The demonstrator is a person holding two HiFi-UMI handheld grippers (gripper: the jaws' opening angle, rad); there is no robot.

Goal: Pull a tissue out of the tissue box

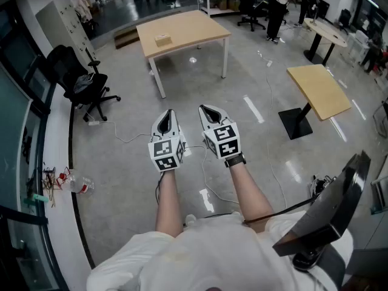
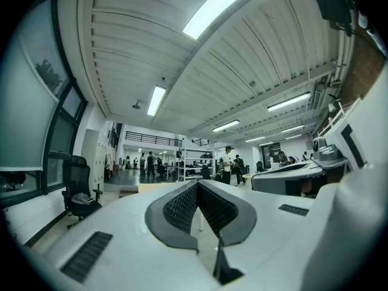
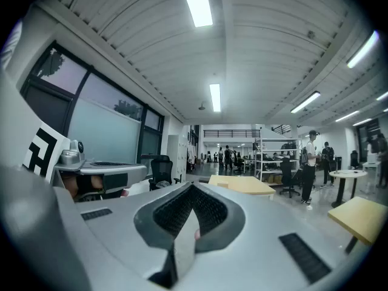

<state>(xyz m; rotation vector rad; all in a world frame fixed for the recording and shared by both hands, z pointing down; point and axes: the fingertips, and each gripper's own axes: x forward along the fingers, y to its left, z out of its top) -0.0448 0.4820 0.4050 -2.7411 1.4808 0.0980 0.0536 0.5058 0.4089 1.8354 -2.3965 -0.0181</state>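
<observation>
The white left claw point(image 1: 168, 115) and white right claw point(image 1: 207, 110) pointed level, side by side, jaws together and empty. The small tan tissue box point(image 1: 162, 40) sat on the pale wooden desk point(image 1: 194, 26), well apart from both.

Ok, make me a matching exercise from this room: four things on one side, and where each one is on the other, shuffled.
1. tissue box
2. office chair
3. small table
4. plastic bottle

A. lying on the floor, at the left
B. on the big table ahead
C. far right, on a black foot
D. black, on wheels, at the left

Pairs: 1-B, 2-D, 3-C, 4-A.
</observation>
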